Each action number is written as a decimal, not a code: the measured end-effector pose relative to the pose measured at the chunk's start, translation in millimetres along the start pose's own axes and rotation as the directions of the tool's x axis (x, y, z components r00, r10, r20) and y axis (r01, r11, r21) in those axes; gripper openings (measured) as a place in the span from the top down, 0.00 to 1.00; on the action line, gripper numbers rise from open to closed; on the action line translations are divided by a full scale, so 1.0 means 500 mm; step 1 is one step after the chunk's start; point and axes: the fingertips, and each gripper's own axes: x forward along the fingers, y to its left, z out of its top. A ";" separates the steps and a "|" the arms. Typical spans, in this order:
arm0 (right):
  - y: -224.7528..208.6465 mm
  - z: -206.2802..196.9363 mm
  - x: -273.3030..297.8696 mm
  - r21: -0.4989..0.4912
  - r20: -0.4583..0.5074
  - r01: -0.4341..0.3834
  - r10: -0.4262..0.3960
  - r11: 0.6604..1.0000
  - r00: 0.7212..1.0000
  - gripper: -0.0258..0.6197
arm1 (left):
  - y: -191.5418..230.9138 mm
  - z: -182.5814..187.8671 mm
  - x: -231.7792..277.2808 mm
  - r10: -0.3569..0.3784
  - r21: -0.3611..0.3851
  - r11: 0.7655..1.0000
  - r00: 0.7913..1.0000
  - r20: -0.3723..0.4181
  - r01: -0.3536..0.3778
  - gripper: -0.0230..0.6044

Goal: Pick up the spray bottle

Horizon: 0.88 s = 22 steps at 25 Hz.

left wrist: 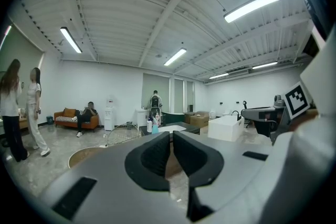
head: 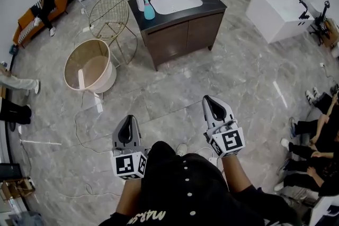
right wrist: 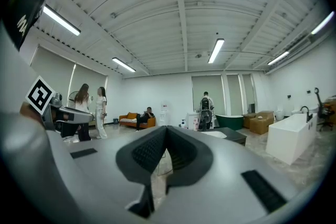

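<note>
While the left tongs (head: pixel 128 119) and right tongs (head: pixel 211 98) are clenched shut on nothing, the spray bottle (head: pixel 140 1) stands on the dark desk (head: pixel 213 7) beside the sink (head: pixel 176 1), well apart from them.

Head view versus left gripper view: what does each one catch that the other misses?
Only the head view: the wearer's black shirt and the legs of people seated at the right edge. Only the left gripper view: the ceiling lights and two people standing at the left. Both: the sink cabinet with bottles on it, the orange sofa and the white block.
</note>
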 end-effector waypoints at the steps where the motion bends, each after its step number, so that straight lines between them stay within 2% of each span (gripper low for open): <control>1: -0.005 -0.001 0.009 0.003 0.002 -0.002 0.002 1.000 1.000 0.97 | 0.001 0.000 0.009 0.003 0.000 1.000 1.000 0.000 -0.003 0.92; 10: -0.056 -0.013 0.119 0.004 0.000 -0.022 0.022 1.000 1.000 0.97 | 0.024 0.003 0.133 0.008 -0.008 1.000 1.000 0.003 -0.008 0.92; 22: -0.140 0.001 0.381 -0.024 -0.021 -0.007 0.006 1.000 1.000 0.97 | 0.135 0.052 0.397 -0.002 -0.012 1.000 1.000 0.004 0.002 0.92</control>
